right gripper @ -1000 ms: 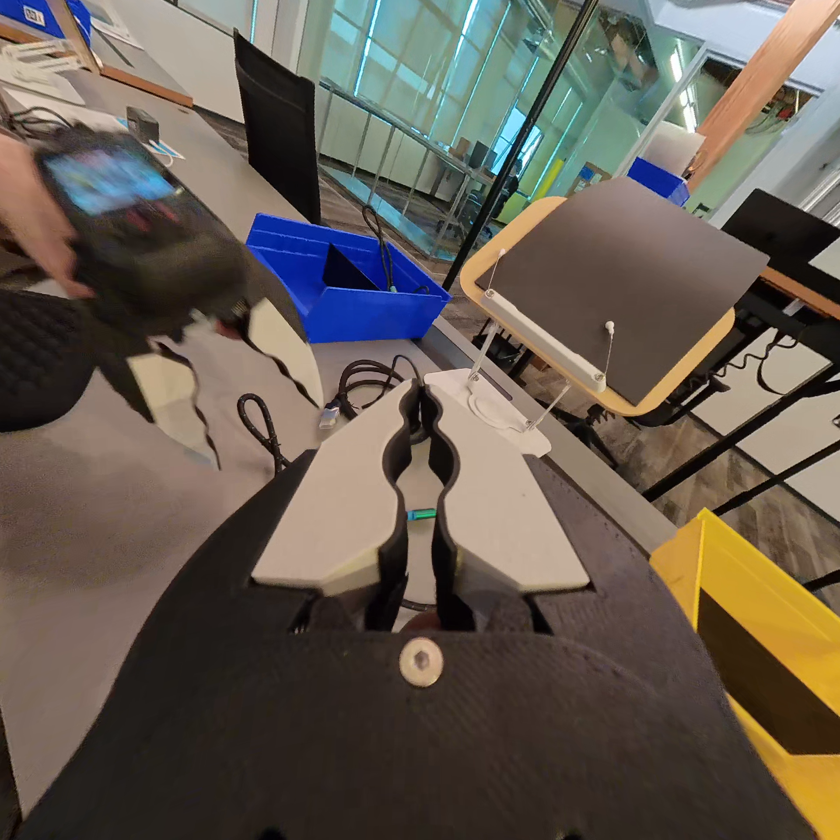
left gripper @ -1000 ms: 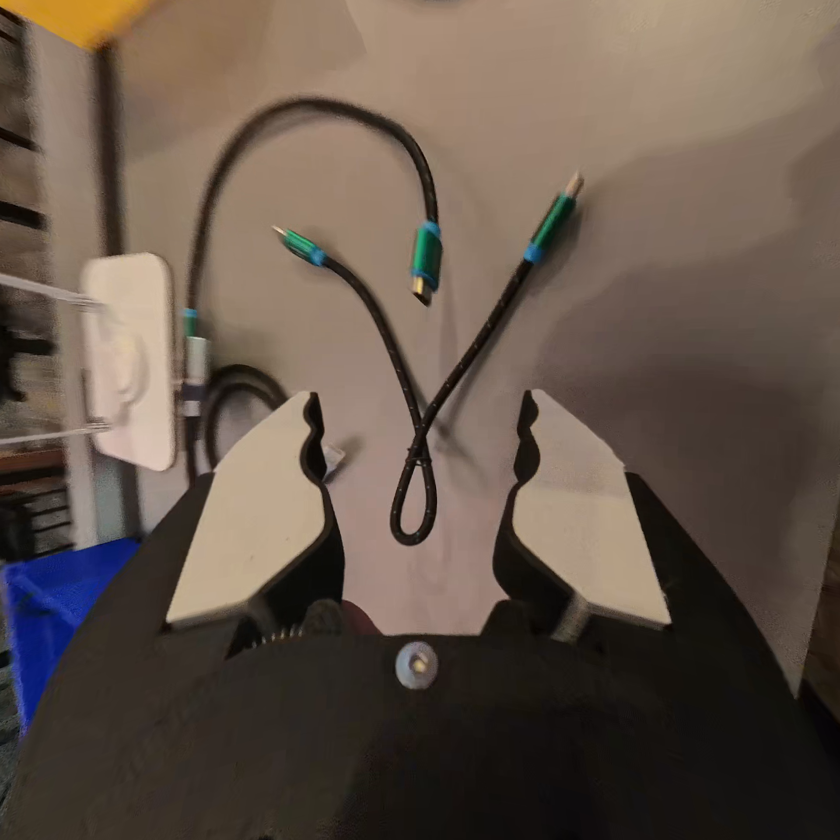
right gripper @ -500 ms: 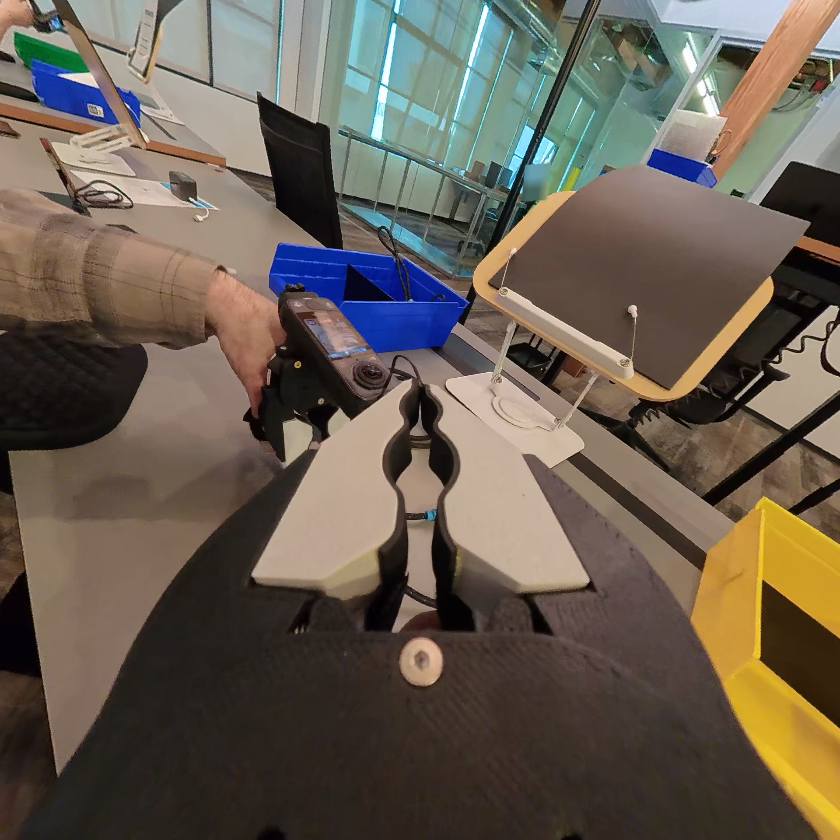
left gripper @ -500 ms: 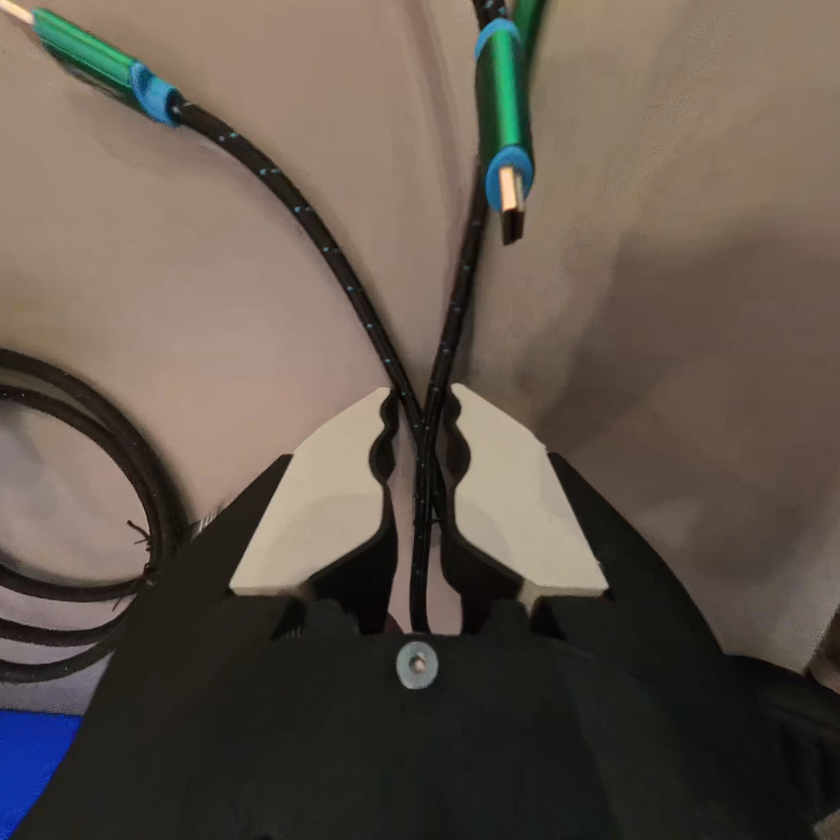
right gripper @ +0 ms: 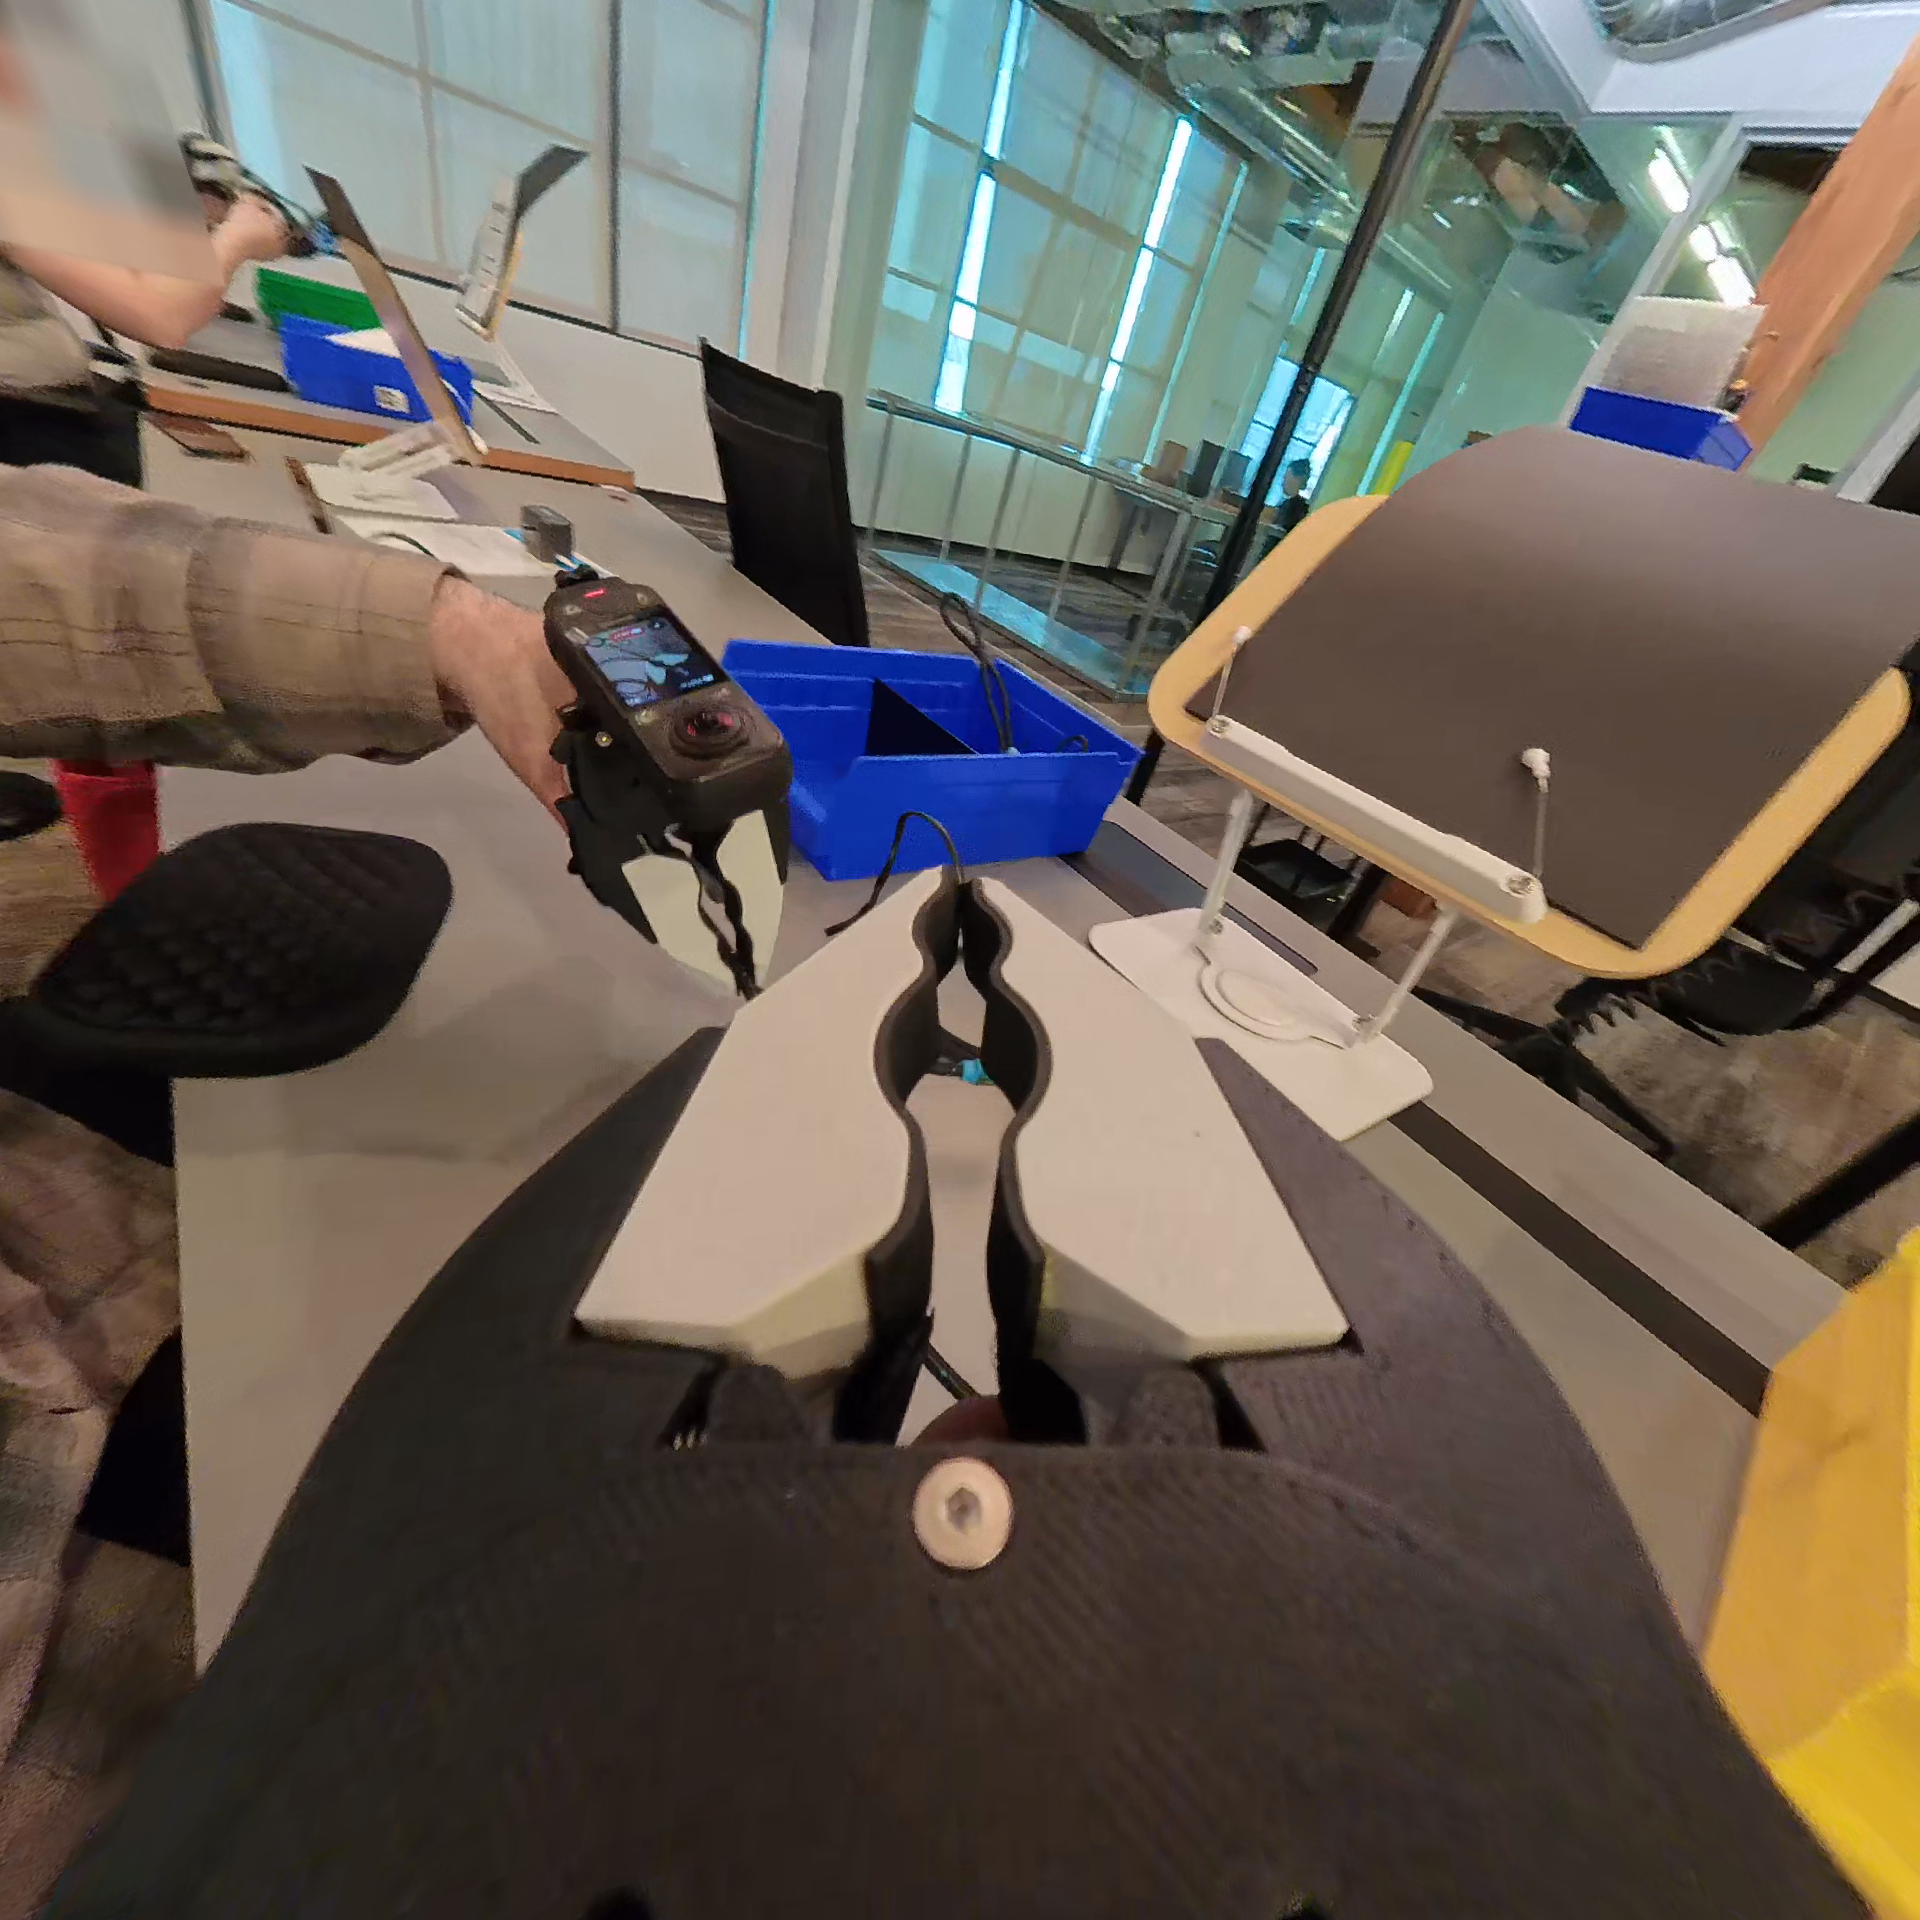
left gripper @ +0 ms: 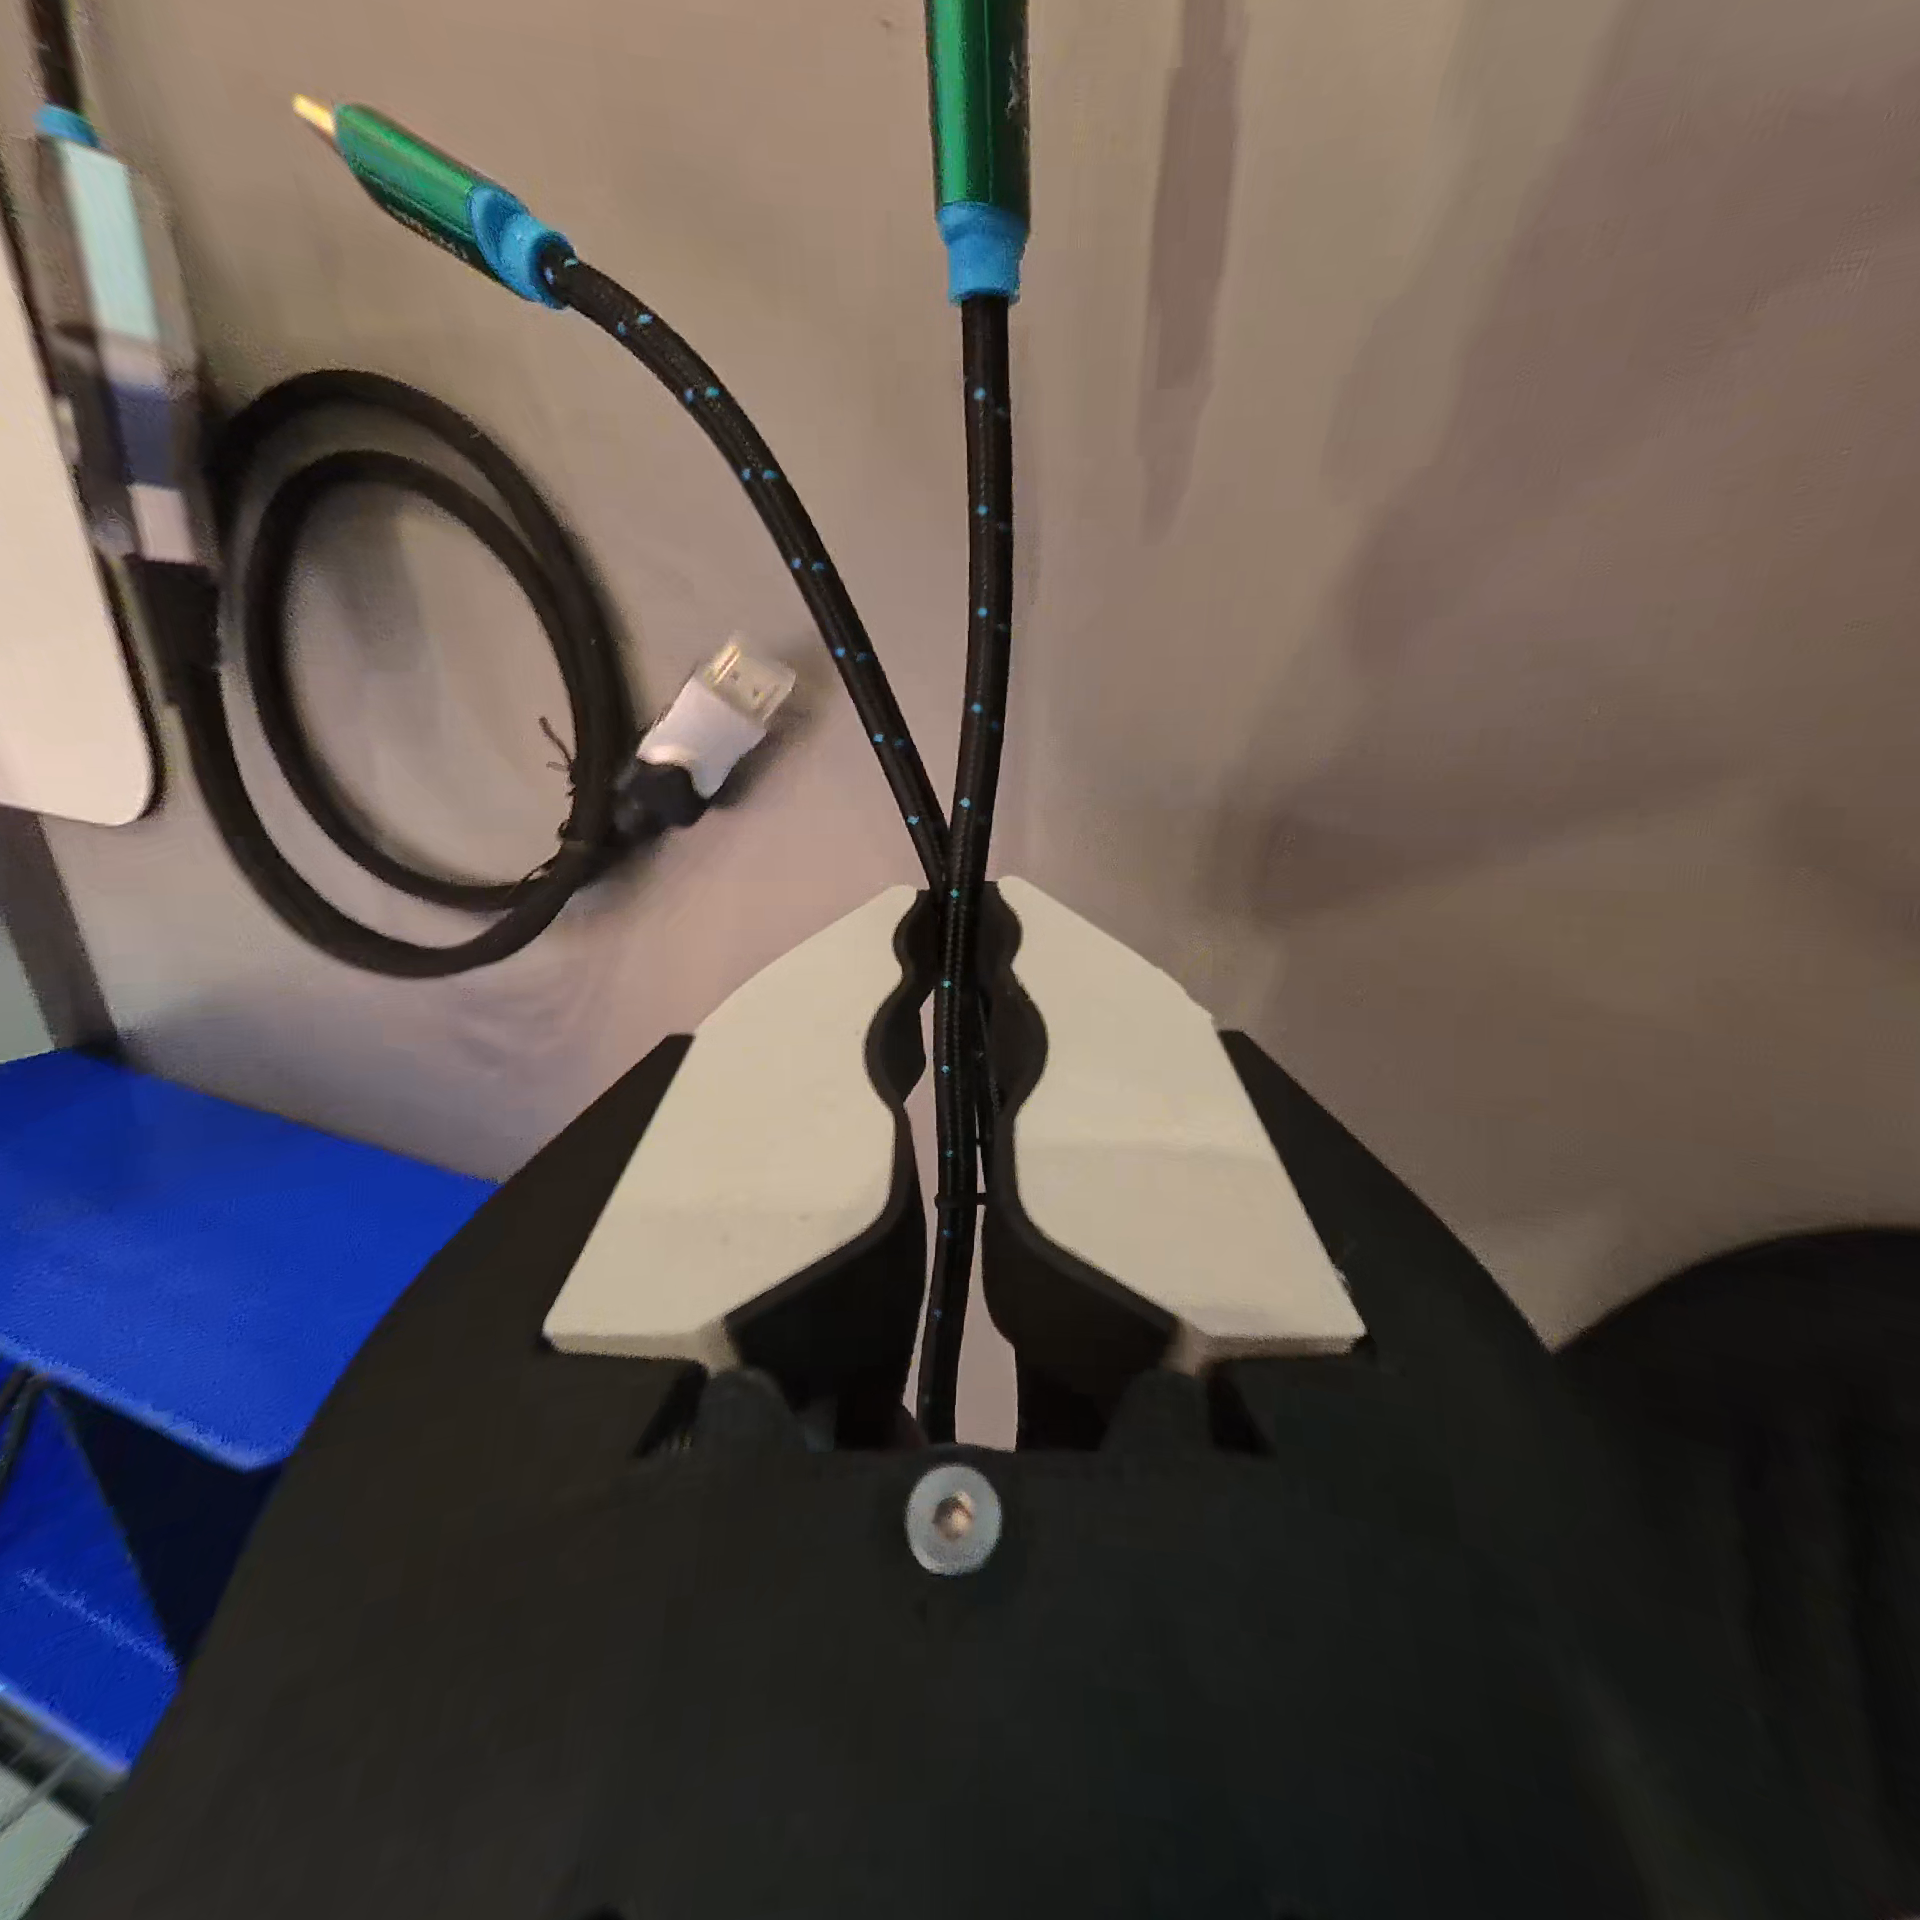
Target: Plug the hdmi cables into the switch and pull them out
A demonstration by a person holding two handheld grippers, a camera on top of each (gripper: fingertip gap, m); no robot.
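Here, left gripper clamped on a doubled black braided HDMI cable, both strands crossing right at the fingertips and pinched between the white fingers. Two green plugs with blue collars fanning out above: one angled toward the upper left of the frame with its gold tip free, the other running straight up and cut off by the top edge. At far left, a grey switch lying against a white stand base, with a cable entering its lower end; just beside it, a coiled black cable ending in a loose silver plug on the grey table. Blue bin at lower left. From the right wrist view, left gripper seen at centre left, pointing downward over the table, held by a hand reaching in from the left edge in a plaid sleeve, wrist roughly level, twisted cable dangling from between the fingers. Right gripper closed, tips touching at frame centre; a thin dark cable and a bit of blue glimpsed through the gaps between its fingers, whether actually gripped, cannot tell. Beyond: blue bin, a tilted dark board on a white stand, a yellow bin at lower right.
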